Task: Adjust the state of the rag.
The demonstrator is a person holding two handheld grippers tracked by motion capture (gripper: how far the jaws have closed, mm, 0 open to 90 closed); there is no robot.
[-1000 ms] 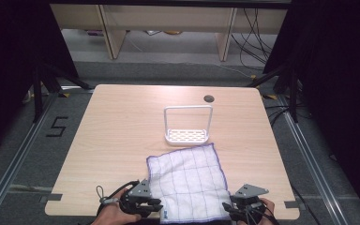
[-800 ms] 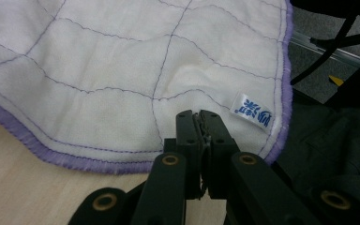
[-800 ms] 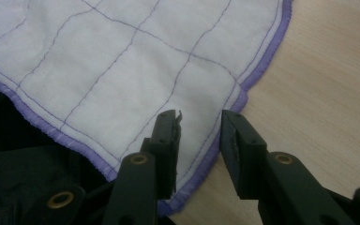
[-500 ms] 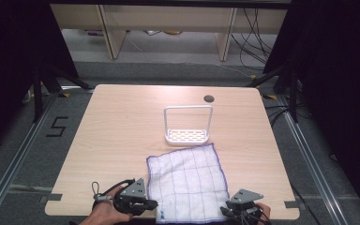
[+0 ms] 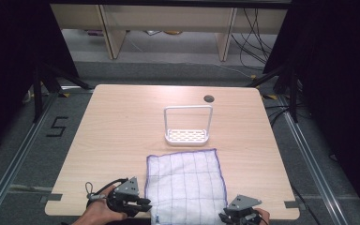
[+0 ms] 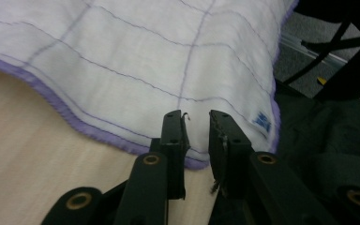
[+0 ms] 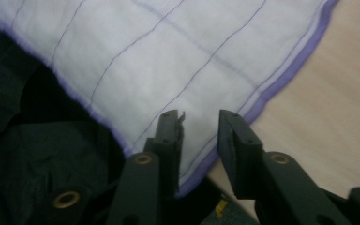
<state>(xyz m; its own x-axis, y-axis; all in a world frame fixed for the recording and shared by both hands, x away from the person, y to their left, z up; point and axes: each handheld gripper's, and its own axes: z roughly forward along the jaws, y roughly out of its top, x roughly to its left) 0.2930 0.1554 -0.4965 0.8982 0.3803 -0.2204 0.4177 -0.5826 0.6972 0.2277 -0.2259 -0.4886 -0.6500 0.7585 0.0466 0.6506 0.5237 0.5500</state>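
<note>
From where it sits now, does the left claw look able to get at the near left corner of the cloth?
Probably yes. The left claw sits at the cloth's purple-hemmed near edge with jaws slightly parted, having just been opening, and nothing stands between them and the corner.

The high view was lit from above. The table (image 5: 122,140) was evenly bright and paler toward its far edge, while both flanks of the picture fell into near-black. The white rack (image 5: 188,124) cast a soft, faint shadow. The picture was slightly soft and grainy, with no strong glare.

In the left gripper view the cloth (image 6: 136,61) was bright and nearly washed out at the top, its grid lines a little blurred; the near black jaws were dark and soft at the bottom edge. The right gripper view showed similar mild blur, its lower left corner sunk in shadow.
</note>
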